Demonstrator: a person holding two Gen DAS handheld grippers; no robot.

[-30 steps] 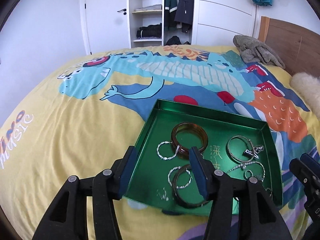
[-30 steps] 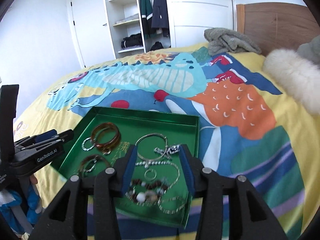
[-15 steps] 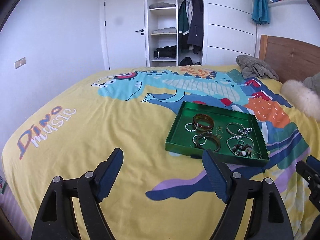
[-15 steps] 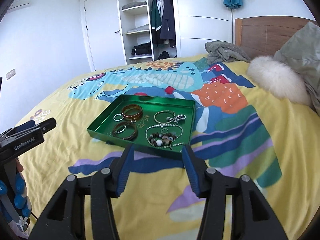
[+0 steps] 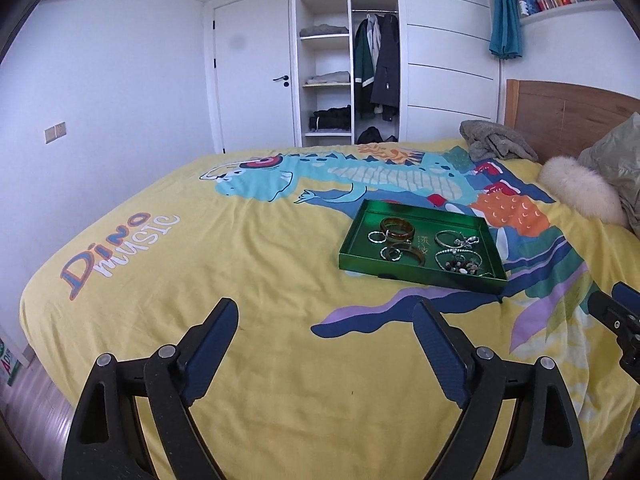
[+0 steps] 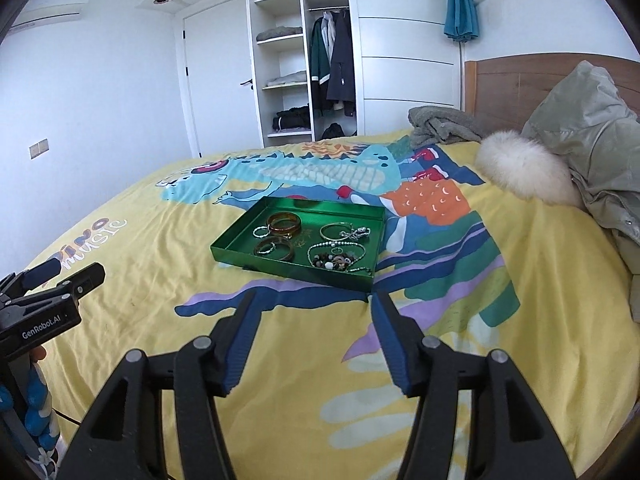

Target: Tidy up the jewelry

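A green tray (image 5: 352,236) (image 6: 232,240) lies on the yellow dinosaur bedspread. Inside it are an amber bangle (image 5: 397,227) (image 6: 284,223), a dark bangle (image 5: 408,254) (image 6: 276,249), small silver rings (image 5: 376,237) (image 6: 261,232), a silver bracelet (image 5: 450,237) (image 6: 338,231) and a beaded bracelet (image 5: 460,266) (image 6: 334,261). My left gripper (image 5: 325,310) hangs well short of the tray, its jaws opening wide with nothing between them. My right gripper (image 6: 314,300) sits just before the tray's near edge, jaws opening and empty.
A grey blanket (image 5: 494,140) (image 6: 440,124), a fluffy white cushion (image 5: 580,194) (image 6: 524,168) and an olive jacket (image 6: 596,148) lie by the wooden headboard (image 5: 560,108). An open wardrobe (image 5: 348,68) and a door (image 5: 252,76) stand behind the bed.
Both grippers pulled back from directly over the tray, so the tray now looks small and far. Both sets of jaws have spread wider. The jewelry in the tray has not moved.
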